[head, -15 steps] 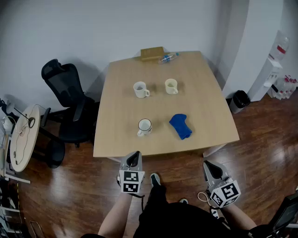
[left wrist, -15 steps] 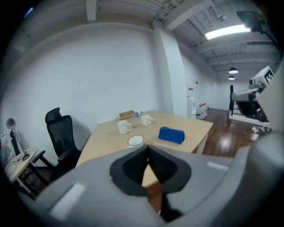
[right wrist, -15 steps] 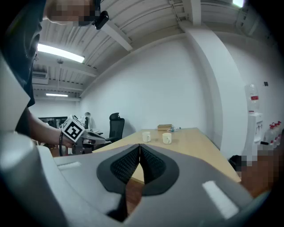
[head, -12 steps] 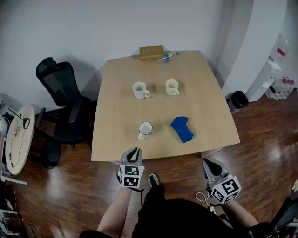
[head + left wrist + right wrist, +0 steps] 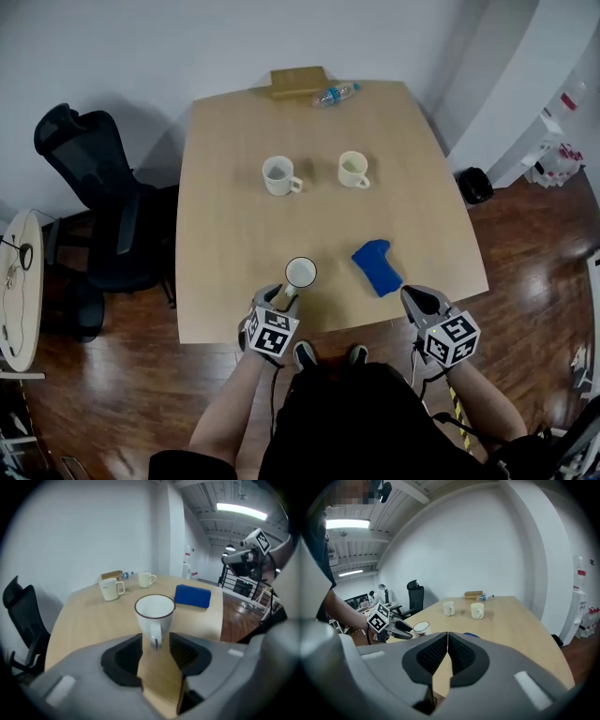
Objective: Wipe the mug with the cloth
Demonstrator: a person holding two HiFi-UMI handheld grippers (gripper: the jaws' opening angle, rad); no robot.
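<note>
Both grippers closer to the table than half a second back. Left gripper at the near edge, jaws spread wide, nothing gripped, mug just ahead with its handle facing the gap; blue cloth lies right of the mug, apart from it. Right gripper at the edge near the cloth, jaws clenched together, empty.

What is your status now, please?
Left gripper open, aimed at handle of the mug. Right gripper shut, empty, near the cloth. Mug upright, not held. Nothing in the way.
</note>
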